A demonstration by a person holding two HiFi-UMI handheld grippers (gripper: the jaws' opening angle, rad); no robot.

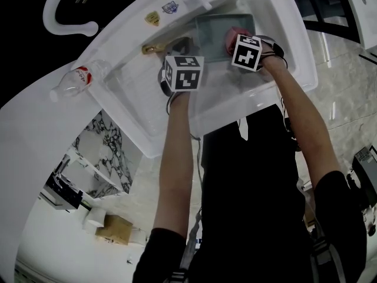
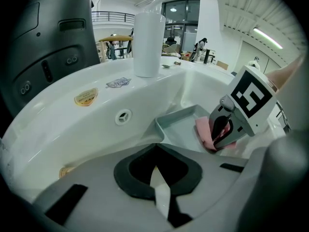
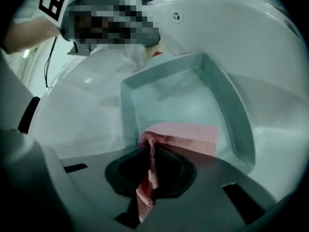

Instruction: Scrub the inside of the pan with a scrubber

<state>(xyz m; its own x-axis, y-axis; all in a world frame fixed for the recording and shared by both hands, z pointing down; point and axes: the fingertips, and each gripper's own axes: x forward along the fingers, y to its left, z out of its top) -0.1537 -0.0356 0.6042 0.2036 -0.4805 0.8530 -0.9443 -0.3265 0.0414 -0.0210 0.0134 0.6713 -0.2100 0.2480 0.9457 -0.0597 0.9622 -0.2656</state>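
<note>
Over pan [image 3: 175,99], right gripper [image 3: 150,151] angled down, clamping scrubber [image 3: 189,134]

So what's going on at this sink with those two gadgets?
A person stands over a white sink with a hand-held gripper in each hand. The right gripper is clamped on a pink scrubber and holds it down inside a grey rectangular pan lying in the basin. The left gripper hangs over the basin beside the pan, jaws together with nothing between them.
</note>
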